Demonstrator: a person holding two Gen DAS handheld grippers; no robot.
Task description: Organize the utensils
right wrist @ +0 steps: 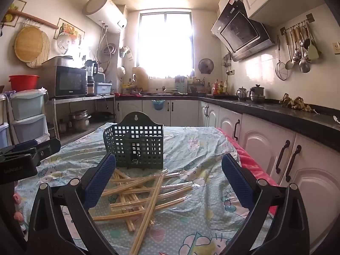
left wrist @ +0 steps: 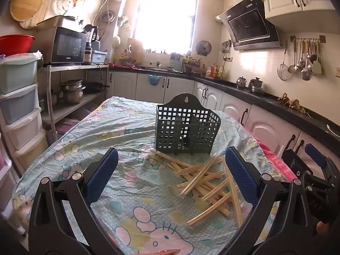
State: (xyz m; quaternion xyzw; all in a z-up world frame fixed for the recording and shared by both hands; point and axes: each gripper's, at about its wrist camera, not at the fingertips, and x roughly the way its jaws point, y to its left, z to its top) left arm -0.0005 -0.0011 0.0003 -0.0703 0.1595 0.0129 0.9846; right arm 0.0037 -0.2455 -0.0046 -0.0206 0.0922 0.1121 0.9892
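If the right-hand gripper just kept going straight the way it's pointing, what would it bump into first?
Most likely the pile of chopsticks on the table, since the open right gripper tilts slightly downward over them. If it cleared the pile, the green basket standing just behind would be next. Depth is hard to judge here.

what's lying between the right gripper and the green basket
A loose heap of wrapped chopsticks on the tablecloth, clearest in the right wrist view, between the open right gripper and the basket.
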